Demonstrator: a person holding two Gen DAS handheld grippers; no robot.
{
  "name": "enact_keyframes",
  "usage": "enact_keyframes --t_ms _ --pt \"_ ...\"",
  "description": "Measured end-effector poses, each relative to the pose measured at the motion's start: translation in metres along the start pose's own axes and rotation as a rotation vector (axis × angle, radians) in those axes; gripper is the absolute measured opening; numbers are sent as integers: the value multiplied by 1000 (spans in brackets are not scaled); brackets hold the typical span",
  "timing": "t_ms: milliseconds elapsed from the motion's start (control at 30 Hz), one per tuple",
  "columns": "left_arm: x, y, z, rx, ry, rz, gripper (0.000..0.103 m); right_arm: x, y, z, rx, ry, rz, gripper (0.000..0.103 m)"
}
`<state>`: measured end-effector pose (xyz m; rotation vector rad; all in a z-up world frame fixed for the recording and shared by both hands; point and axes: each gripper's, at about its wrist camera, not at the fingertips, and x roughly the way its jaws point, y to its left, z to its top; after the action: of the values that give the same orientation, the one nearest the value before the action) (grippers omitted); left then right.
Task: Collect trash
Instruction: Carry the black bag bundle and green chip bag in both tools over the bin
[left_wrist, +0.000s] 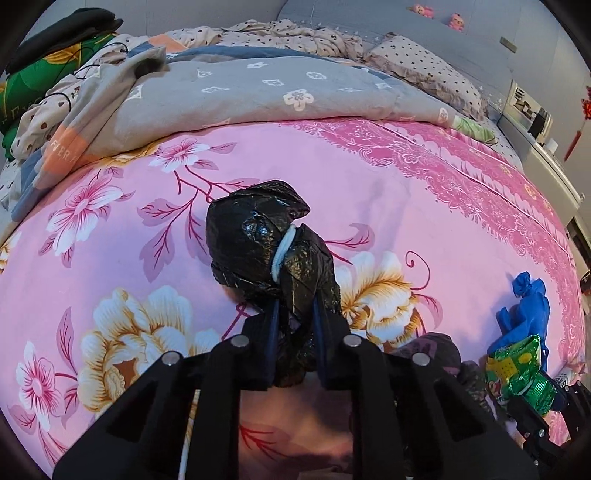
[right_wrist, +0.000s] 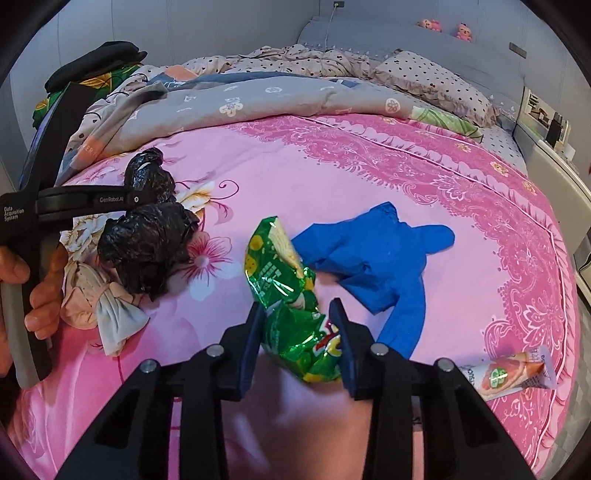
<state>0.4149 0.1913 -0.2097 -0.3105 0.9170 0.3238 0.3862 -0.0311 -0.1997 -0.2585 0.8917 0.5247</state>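
Jaws pinch bag (left_wrist: 273, 254), wrapper (right_wrist: 291, 306).

A pink bedspread (right_wrist: 332, 177) is showing white and orange flowers, with darker pink lace-like patterning along its far side; a crumpled bag (left_wrist: 269, 243) is gleaming glossy black, a snack wrapper (right_wrist: 288, 295) is shining green and yellow, and a glove (right_wrist: 373, 262) is lying plain blue

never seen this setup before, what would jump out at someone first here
The bright pink floral bedspread fills both views. On it, the left hand-held gripper is shut on a knotted black bag, and the right hand-held gripper is shut on a shiny green snack bag. A blue glove lies just beyond the snack bag, with a small orange sachet at the near right edge.
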Motion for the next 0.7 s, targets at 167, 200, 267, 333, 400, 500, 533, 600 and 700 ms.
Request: enact_keyframes --t_ms 167,200,267,333,400,500,533,600,700 --pt "-9 5 1 -31 -8 -46 12 -17 4 0 5 -27 30 33" --pt "-12 7 2 -35 -13 -51 12 -21 4 0 8 -33 34 33" --pt "-20 9 2 -34 -26 -57 12 -31 4 0 17 -44 34 33" --pt "-28 10 2 -28 -38 -59 12 -40 1 0 35 -52 47 33" --pt "-37 12 1 -25 -54 -59 12 -50 -2 -1 51 -60 51 33" --pt "-50 18 1 -32 -70 -64 12 -62 -4 -5 67 -69 47 33" --pt "-56 20 0 -34 -77 -64 12 -66 -4 -6 75 -71 46 33" --pt "-66 23 0 -33 -89 -65 12 -74 -6 -9 97 -71 50 33" --pt "-81 27 -2 -31 -103 -63 12 -87 -9 -13 114 -79 41 33"
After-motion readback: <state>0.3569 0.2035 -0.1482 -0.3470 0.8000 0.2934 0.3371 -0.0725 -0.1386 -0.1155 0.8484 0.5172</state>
